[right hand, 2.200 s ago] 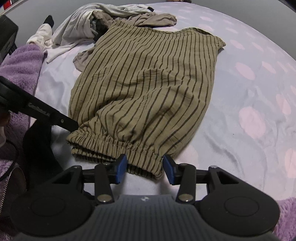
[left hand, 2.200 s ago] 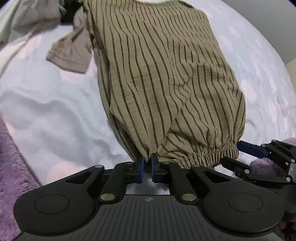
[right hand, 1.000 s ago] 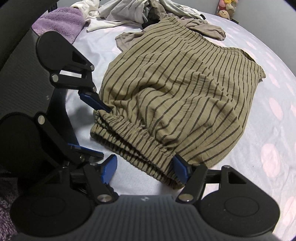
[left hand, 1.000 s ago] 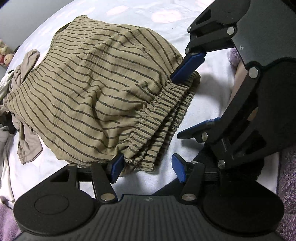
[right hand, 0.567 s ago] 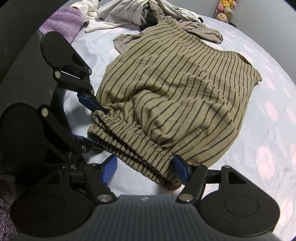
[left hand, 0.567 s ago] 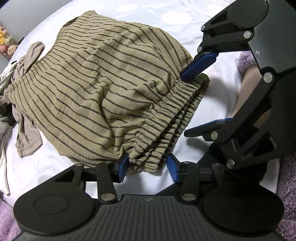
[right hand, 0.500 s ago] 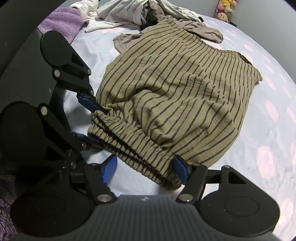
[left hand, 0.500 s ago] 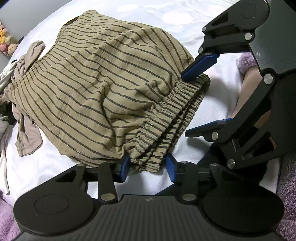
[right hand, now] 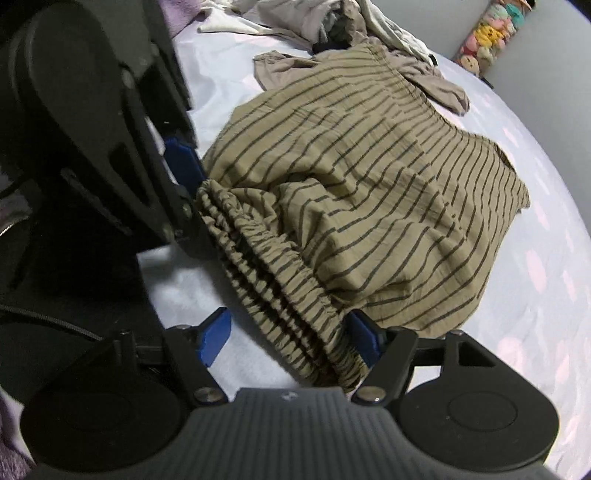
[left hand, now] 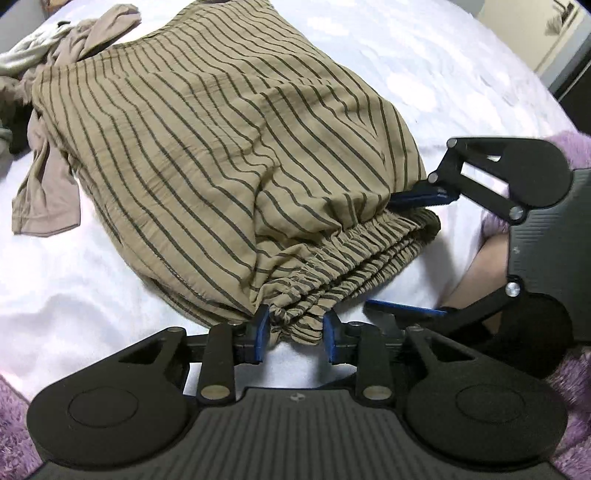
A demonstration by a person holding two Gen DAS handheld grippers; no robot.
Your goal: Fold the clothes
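Striped tan garment on my bed, gathered elastic hem at 6 o'clock, left tongs part-open astride hem corner, right tongs wide open around hem.

My right gripper's far blue finger pad is half buried behind the gathered elastic waistband of the tan, dark-striped crinkled garment. The pile of pale grey clothes runs off the top edge. The small pastel plush toys are too blurred to identify.
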